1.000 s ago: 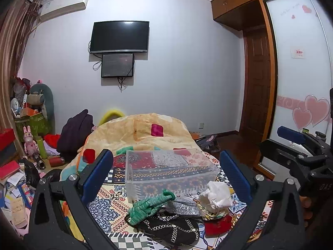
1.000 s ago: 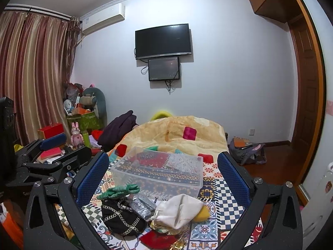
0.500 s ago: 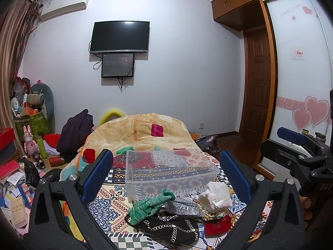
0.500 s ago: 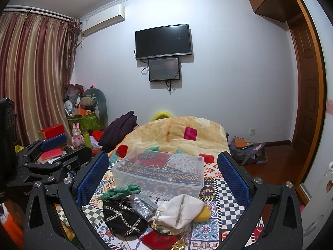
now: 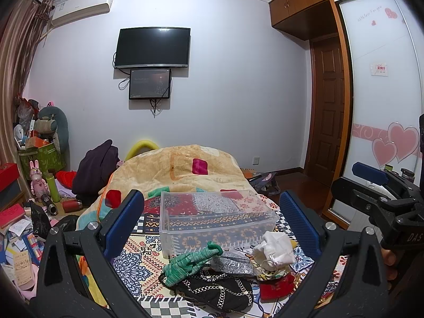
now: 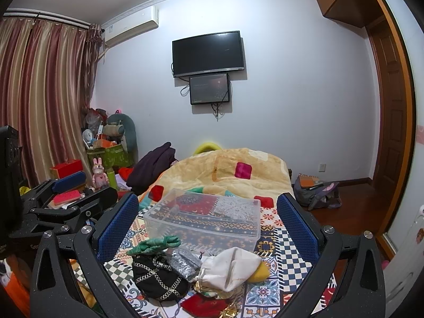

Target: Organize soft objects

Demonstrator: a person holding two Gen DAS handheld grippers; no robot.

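Note:
A pile of soft pouches lies on the patterned bedspread: a green knitted one (image 5: 189, 261) (image 6: 156, 244), a black one with chain trim (image 5: 217, 290) (image 6: 157, 278), a silver one (image 5: 232, 261) (image 6: 185, 262), a white drawstring bag (image 5: 274, 249) (image 6: 230, 267) and a red one (image 5: 275, 286) (image 6: 204, 306). A clear plastic box (image 5: 214, 218) (image 6: 204, 218) stands empty just behind them. My left gripper (image 5: 212, 228) is open above the pile. My right gripper (image 6: 208, 230) is open too, to the right of the left one.
A yellow quilt (image 5: 182, 169) is heaped behind the box. Clutter, boxes and toys (image 5: 34, 190) fill the floor at left. A bag (image 6: 318, 193) lies on the wood floor at right, near the wardrobe (image 5: 381, 106). The other gripper shows at each view's edge (image 5: 376, 193) (image 6: 61, 198).

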